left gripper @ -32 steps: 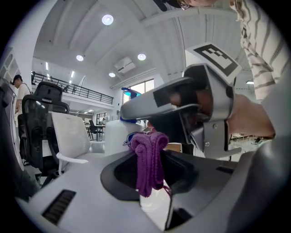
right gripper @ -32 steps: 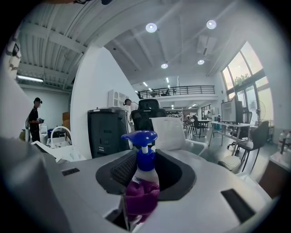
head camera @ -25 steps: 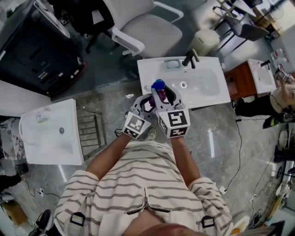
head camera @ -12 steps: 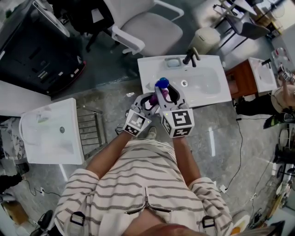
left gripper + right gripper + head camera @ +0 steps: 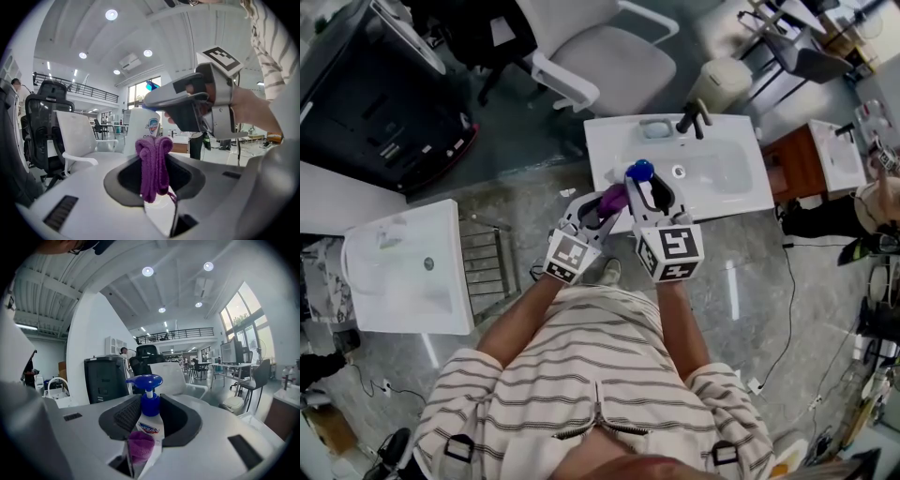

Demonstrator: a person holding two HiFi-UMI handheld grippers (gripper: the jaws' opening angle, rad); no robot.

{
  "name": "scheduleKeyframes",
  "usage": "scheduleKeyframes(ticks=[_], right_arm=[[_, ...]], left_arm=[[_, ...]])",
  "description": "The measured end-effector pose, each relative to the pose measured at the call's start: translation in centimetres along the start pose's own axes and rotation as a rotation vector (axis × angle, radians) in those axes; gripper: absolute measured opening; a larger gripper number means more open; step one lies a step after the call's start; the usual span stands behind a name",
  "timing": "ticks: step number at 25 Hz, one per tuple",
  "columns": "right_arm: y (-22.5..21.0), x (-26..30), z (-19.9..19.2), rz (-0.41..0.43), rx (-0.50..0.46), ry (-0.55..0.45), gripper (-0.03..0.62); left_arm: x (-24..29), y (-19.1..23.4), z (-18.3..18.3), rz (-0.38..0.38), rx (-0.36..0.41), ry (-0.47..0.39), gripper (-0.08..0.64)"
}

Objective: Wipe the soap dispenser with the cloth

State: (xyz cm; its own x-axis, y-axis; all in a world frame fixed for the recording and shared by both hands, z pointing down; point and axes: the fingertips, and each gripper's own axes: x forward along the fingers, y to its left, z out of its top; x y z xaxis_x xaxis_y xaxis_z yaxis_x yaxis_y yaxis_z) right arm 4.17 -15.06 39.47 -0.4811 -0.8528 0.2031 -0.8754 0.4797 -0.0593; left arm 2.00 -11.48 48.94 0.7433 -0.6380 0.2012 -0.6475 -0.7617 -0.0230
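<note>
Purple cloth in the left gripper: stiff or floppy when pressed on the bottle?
Likely floppy: the cloth hangs bunched in folds from the left gripper, with a loose thread trailing. It is probably light and soft, so it should mould round the soap dispenser rather than shove it. The knit looks grippy, not slippery.

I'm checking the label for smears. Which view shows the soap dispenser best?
The right gripper view: the soap dispenser stands upright between the jaws, blue pump and label facing the camera. The left gripper view shows its white body behind the cloth; the head view only its blue pump top.
</note>
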Motion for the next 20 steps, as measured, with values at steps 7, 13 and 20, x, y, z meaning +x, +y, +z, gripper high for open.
scheduleKeyframes(ticks=[7,13,20], right_arm=[[-0.5,-0.3,0.3,-0.013,0.004,-0.009,0.133],[-0.7,-0.8,0.7,0.0,0.0,-0.017,0.133],[-0.9,-1.4,1.0,0.023,-0.005,-0.011,0.133]], left_arm=[[-1.5,1.4,1.6,0.029,-0.005,-0.042,0.118],[-2.4,1.7,3.0,0.001,-0.012,-0.079,0.118],[-2.8,2.6,3.9,-0.022,-0.039,-0.11,0.118]])
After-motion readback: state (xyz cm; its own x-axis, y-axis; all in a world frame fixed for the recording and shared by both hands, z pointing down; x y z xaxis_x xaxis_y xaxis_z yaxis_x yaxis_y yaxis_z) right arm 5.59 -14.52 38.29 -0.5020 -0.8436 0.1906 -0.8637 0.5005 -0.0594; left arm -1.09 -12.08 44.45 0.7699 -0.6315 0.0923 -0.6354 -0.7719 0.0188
